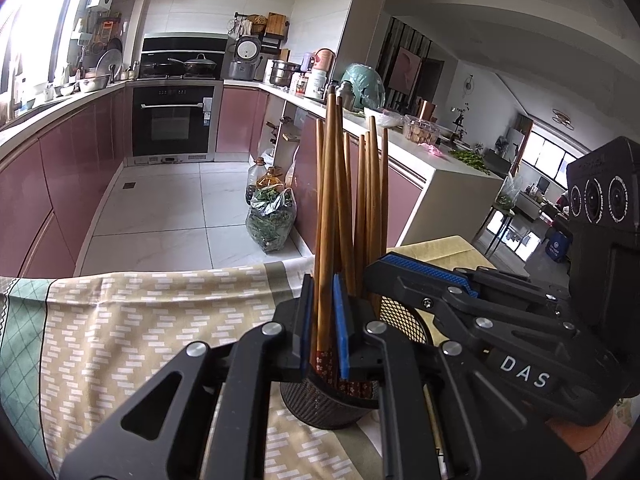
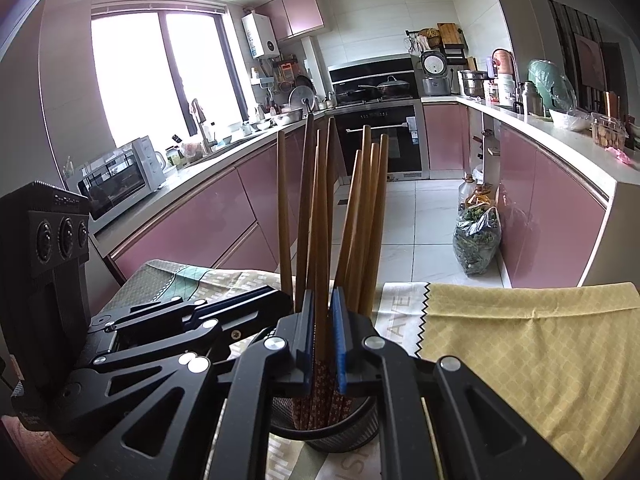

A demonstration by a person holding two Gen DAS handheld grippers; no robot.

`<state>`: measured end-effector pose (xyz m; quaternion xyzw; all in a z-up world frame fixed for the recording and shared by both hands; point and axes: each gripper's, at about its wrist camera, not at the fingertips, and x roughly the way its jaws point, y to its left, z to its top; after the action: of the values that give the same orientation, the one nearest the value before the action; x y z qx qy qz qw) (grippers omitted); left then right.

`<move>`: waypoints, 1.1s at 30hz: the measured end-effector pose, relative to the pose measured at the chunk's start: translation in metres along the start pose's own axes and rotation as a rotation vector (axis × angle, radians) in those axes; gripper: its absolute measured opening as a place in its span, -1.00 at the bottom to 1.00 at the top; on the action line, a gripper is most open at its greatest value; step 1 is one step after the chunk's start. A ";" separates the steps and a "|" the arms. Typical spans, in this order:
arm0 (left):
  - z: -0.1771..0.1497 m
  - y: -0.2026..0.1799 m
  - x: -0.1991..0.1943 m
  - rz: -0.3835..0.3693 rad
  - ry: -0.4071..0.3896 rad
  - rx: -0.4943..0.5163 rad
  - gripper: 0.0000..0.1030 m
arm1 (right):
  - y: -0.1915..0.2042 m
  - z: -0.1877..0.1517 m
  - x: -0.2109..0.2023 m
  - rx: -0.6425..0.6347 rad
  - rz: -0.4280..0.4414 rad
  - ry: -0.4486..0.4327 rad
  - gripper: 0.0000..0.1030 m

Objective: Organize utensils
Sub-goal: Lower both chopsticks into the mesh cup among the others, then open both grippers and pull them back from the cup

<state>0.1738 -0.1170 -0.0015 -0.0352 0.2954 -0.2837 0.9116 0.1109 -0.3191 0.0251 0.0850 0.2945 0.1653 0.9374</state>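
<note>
- The left gripper (image 1: 324, 326), black with blue ribbed pads, is clenched on one brown wooden chopstick (image 1: 325, 240), gripping it just above its red floral-patterned end; the pads sit against both sides of the stick.
- The right gripper (image 2: 323, 334), of the same black-and-blue make, is likewise clamped on a single brown wooden chopstick (image 2: 321, 240), low on its shaft, right over the holder.
- The two grippers stand close side by side above the holder (each shows in the other's camera).
- The round dark mesh holder (image 1: 326, 406) stands upright directly under both grippers, with about ten chopsticks in it, patterned ends down, shafts fanning upward.
- Under the holder lies a beige tablecloth with white dash marks (image 1: 132, 328); a yellow diamond-patterned cloth (image 2: 532, 344) lies on the right side of the holder in the right wrist view.
- Beyond the holder, on the tiled floor, sits a clear plastic bag of greens (image 1: 270, 218).
</note>
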 end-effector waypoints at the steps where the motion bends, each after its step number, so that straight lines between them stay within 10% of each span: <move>1: 0.001 0.000 0.000 0.002 0.000 0.000 -0.74 | -0.001 -0.001 -0.001 0.001 -0.002 0.000 -0.75; 14: -0.011 0.011 -0.027 0.043 -0.033 -0.016 -0.08 | -0.006 -0.011 -0.017 -0.013 -0.033 -0.018 -0.27; 24: -0.028 0.020 -0.059 0.131 -0.068 -0.034 0.87 | -0.006 -0.022 -0.033 -0.010 -0.065 -0.037 0.43; 33: -0.043 0.028 -0.093 0.210 -0.094 -0.046 0.90 | 0.016 -0.034 -0.048 -0.086 -0.098 -0.076 0.80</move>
<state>0.1021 -0.0391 0.0045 -0.0383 0.2610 -0.1778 0.9480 0.0496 -0.3197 0.0270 0.0365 0.2551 0.1284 0.9577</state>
